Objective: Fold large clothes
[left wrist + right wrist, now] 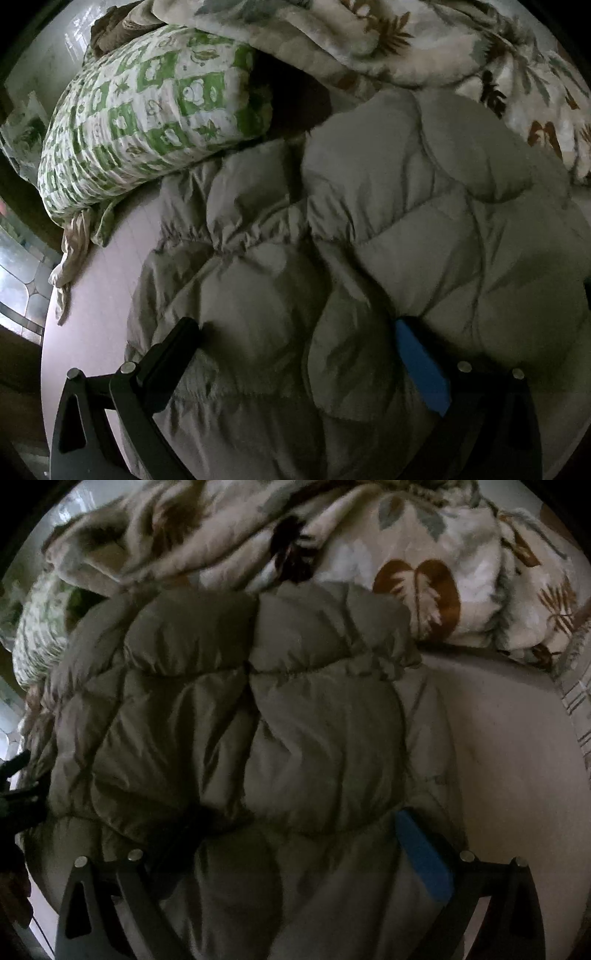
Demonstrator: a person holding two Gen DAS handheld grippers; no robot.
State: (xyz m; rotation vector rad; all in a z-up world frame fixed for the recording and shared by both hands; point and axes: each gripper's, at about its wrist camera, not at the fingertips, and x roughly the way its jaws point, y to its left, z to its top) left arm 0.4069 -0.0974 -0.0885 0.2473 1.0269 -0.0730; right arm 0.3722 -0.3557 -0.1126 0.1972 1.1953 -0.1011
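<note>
A grey quilted puffer jacket (pixel 351 229) lies bunched on a pale bed sheet (pixel 110 266). It fills the middle of the right wrist view too (pixel 240 720). My left gripper (pixel 295 328) stands wide open with its fingers pressed into the jacket's near edge, padding bulging between them. My right gripper (pixel 295 819) is also wide open over the jacket's near edge, its blue-padded finger (pixel 421 853) at the jacket's right side, its left finger sunk in the folds. Neither grips cloth that I can see.
A green-and-white patterned pillow (pixel 147 110) lies at the back left. A cream blanket with brown leaf print (pixel 406 554) is heaped behind the jacket. Bare sheet (pixel 509 738) lies right of the jacket. The bed edge and tiled floor (pixel 22 273) are at far left.
</note>
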